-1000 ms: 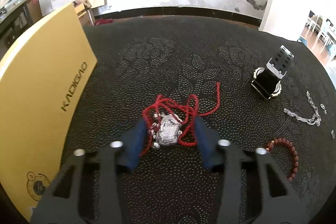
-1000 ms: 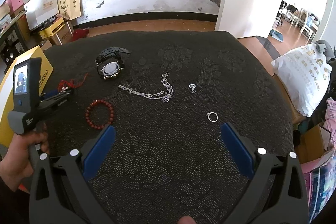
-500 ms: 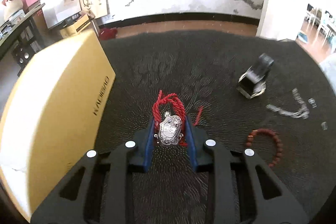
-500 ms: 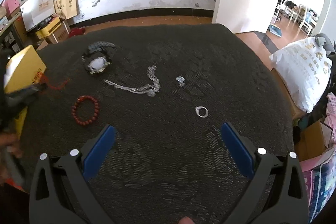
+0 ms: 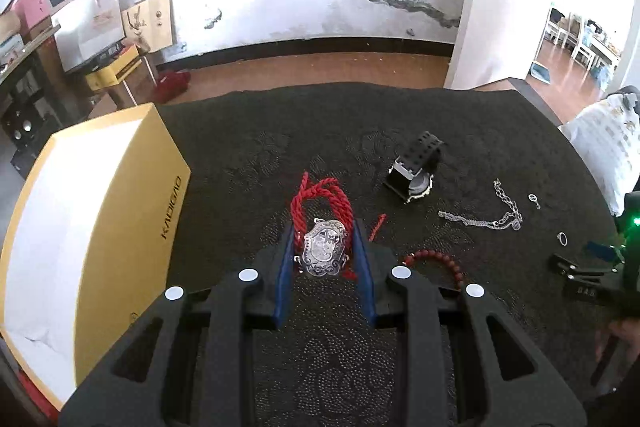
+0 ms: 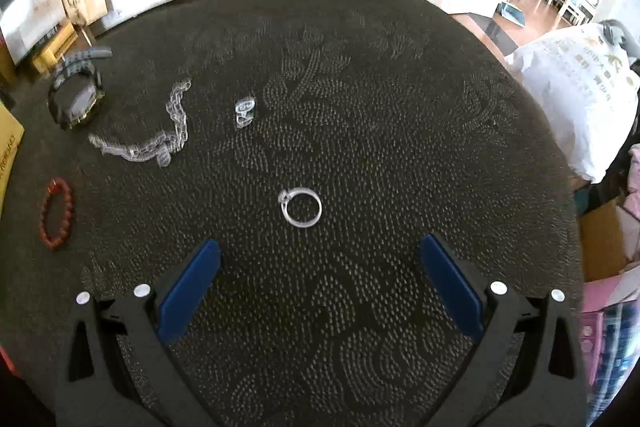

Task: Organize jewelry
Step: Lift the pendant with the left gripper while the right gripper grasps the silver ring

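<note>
My left gripper is shut on a silver pendant strung on a red cord, lifted off the dark cloth. The cord loops up beyond the blue pads. A yellow box stands to its left. My right gripper hangs open and low over the cloth, with a silver ring lying just beyond its fingertips, untouched. On the cloth also lie a red bead bracelet, a silver chain, a small earring and a black watch.
The dark patterned cloth covers a table whose far edge meets a wooden floor. A white bag sits off the right side. Boxes and shelves stand against the back wall at left.
My left gripper closed on the pendant and raised it with the cord off the cloth. My right gripper dropped and moved toward the ring, which now looks much larger.
</note>
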`<control>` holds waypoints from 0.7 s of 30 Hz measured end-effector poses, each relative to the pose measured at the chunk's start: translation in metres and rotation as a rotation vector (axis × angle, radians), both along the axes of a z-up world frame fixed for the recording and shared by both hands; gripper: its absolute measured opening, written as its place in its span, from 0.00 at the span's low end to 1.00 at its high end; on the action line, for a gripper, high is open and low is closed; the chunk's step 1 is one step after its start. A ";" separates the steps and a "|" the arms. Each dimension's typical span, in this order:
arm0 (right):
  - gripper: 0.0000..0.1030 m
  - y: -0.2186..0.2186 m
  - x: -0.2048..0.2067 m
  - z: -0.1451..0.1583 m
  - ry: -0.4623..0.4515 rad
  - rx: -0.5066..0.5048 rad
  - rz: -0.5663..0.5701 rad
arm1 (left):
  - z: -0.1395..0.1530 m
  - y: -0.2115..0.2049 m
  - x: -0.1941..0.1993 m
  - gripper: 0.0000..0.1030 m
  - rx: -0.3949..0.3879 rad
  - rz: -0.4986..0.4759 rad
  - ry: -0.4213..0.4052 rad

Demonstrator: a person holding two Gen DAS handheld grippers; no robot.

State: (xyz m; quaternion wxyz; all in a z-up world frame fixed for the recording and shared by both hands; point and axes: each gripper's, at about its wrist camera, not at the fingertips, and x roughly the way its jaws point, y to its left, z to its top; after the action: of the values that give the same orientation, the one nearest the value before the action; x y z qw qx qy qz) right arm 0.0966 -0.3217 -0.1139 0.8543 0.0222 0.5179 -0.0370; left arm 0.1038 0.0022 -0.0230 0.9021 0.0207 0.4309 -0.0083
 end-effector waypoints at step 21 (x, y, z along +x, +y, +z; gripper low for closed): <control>0.18 0.009 0.005 0.012 -0.061 0.014 0.167 | -0.003 -0.012 0.002 0.27 0.012 -0.027 0.012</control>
State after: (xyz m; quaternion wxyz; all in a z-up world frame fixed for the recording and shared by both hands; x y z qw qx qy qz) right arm 0.1016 -0.3123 -0.1022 0.8696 -0.0138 0.4920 0.0386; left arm 0.1055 -0.0098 -0.0258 0.8992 0.0318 0.4359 -0.0179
